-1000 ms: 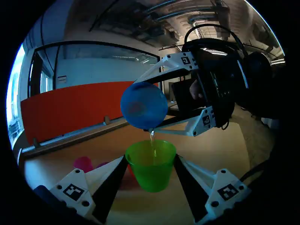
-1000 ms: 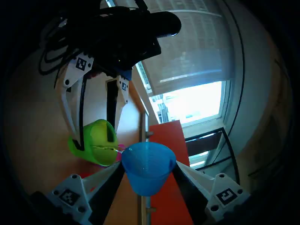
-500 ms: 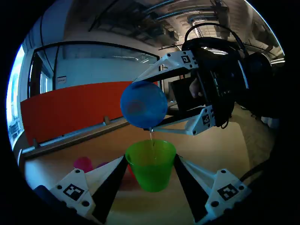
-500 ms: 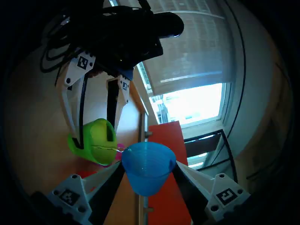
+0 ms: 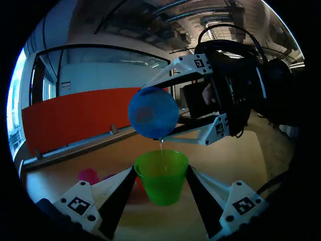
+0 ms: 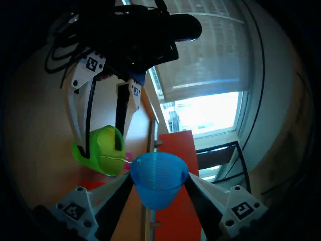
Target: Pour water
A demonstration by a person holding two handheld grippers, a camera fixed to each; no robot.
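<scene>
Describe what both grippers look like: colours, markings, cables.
Both the left gripper and right gripper have white, tapering fingers lined with black inner pads, each carrying a square black-and-white marker. Seen from the left gripper view, the right gripper's body is black and boxy, with black cables looping over it.

Green cup (image 5: 161, 176) clamped in left hand-held gripper (image 5: 160, 185), tipped blue cup (image 5: 153, 113) above, thin water stream (image 5: 162, 150) falling

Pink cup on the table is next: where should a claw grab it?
Grip the pink cup across its side wall, coming in level from the front, one finger each side. It stands on the table, apparently round like the green cup that the left claw holds that way.
</scene>
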